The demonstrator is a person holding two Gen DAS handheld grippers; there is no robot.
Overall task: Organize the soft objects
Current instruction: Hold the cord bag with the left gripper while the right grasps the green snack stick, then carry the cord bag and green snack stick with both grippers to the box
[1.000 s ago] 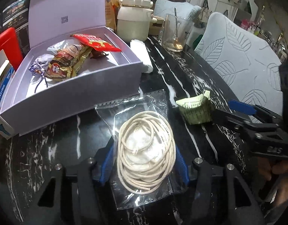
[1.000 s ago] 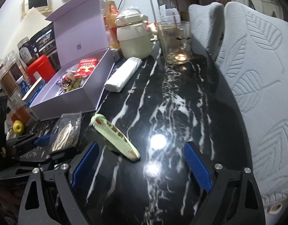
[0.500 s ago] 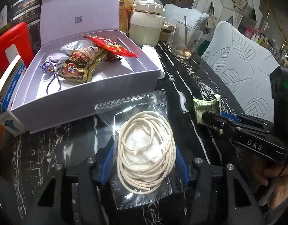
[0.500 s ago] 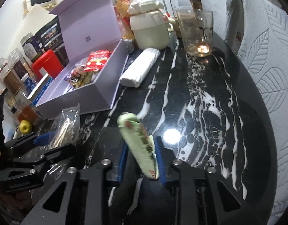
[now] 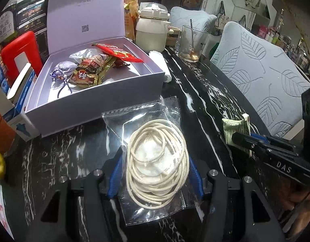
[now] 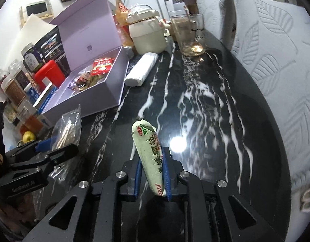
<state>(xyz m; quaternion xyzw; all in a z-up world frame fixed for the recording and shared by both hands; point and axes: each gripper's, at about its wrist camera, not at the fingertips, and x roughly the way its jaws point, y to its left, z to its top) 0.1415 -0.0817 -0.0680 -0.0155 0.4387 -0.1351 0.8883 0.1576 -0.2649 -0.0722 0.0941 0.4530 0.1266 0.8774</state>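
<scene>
My left gripper (image 5: 155, 173) is shut on a clear plastic bag (image 5: 142, 119) that holds a coil of white cord, lifted just above the black marble table (image 5: 197, 92). An open lavender box (image 5: 94, 98) stands beyond it, with a red packet (image 5: 118, 53), a brown-gold packet (image 5: 90, 72) and a lilac pouch (image 5: 63, 70) inside. My right gripper (image 6: 152, 155) is shut on a pale green snack packet (image 6: 149, 147), which sticks up and forward from the pads. The left wrist view shows that packet (image 5: 233, 127) at the right edge.
A white roll (image 6: 140, 69) lies beside the box. Behind it stand a cream pot (image 6: 147, 34) and a glass with a spoon (image 5: 190, 44). Grey leaf-patterned chairs (image 6: 276, 50) line the table's right side. Jars, a red container (image 5: 17, 54) and a yellow apple (image 6: 28, 137) crowd the left.
My right gripper closed on the green packet, which lay on the table, and raised it off the marble. My left gripper drifted a little, the cord bag still in it.
</scene>
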